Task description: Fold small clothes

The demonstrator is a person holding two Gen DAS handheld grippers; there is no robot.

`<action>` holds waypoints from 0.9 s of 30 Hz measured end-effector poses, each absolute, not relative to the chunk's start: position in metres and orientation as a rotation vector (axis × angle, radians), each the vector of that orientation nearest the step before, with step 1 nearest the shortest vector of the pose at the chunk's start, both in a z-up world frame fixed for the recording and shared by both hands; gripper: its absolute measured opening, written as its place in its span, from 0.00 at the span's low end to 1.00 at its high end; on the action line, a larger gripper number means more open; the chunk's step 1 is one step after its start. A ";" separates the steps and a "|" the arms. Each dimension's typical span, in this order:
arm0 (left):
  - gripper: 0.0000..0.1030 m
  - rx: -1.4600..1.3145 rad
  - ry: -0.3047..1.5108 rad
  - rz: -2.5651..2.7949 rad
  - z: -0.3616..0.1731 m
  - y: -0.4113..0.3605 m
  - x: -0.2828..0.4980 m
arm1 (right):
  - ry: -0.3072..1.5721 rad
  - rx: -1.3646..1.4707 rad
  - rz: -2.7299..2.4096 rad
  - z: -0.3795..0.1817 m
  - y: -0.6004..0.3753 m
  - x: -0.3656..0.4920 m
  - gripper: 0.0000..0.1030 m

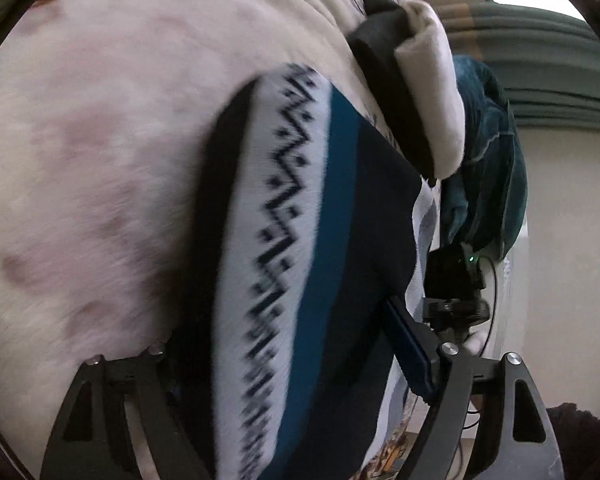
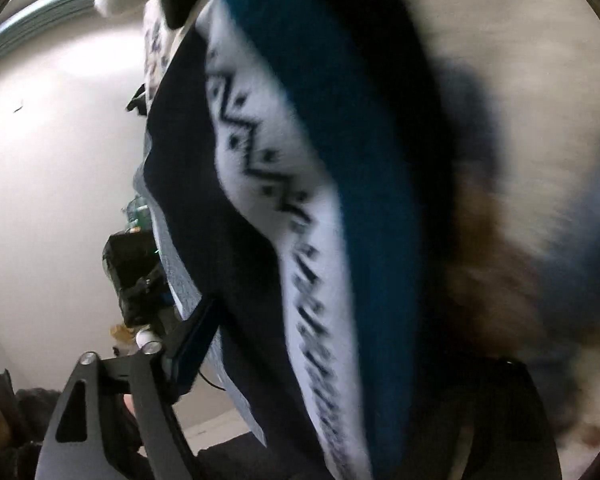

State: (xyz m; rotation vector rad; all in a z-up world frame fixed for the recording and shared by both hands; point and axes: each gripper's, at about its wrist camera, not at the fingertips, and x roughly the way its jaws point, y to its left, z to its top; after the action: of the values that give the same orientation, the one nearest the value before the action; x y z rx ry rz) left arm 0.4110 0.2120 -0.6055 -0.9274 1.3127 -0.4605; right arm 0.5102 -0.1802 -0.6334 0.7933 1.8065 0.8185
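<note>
I see the striped garment (image 1: 300, 240), with navy, teal and white zigzag bands, stretched between my two tools above the fleecy cream bed cover (image 1: 100, 160). My left gripper (image 1: 300, 364) has its fingers (image 1: 410, 344) clamped on one edge of the cloth. My right gripper (image 2: 340, 360) grips the other edge, one finger (image 2: 192, 344) pressed against the fabric (image 2: 320, 160). Both views are blurred.

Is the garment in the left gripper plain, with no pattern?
No. The garment shows a white band with a dark zigzag pattern beside a teal stripe.
</note>
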 end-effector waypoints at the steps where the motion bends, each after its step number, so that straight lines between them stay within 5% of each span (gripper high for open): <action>1: 0.77 -0.926 1.309 -0.470 -0.605 0.211 0.411 | 1.807 0.798 0.833 -0.634 -0.175 0.511 0.84; 4: 0.75 -0.919 1.276 -0.481 -0.598 0.207 0.412 | 1.795 0.818 0.876 -0.631 -0.167 0.512 0.84; 5: 0.44 -0.918 1.256 -0.475 -0.593 0.208 0.411 | 1.785 0.816 0.876 -0.630 -0.162 0.511 0.84; 6: 0.30 -0.914 1.253 -0.463 -0.590 0.207 0.411 | 1.774 0.820 0.873 -0.628 -0.160 0.510 0.78; 7: 0.26 -0.913 1.248 -0.460 -0.586 0.208 0.411 | 1.761 0.812 0.860 -0.626 -0.160 0.510 0.59; 9: 0.24 -0.892 1.244 -0.442 -0.575 0.209 0.412 | 1.716 0.800 0.842 -0.618 -0.156 0.508 0.42; 12: 0.23 -0.915 1.236 -0.445 -0.557 0.212 0.421 | 1.648 0.823 0.847 -0.600 -0.153 0.506 0.35; 20: 0.23 -0.820 1.186 -0.554 -0.483 0.188 0.501 | 1.482 0.891 0.838 -0.540 -0.172 0.517 0.33; 27: 0.23 -0.729 1.120 -0.652 -0.422 0.144 0.645 | 1.332 0.857 0.768 -0.480 -0.186 0.585 0.33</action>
State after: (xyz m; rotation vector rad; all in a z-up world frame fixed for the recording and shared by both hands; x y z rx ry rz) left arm 0.6453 0.1437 -0.4225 -0.7290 1.1202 -0.6522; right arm 0.5847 -0.1856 -0.4802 0.8572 1.3322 0.7680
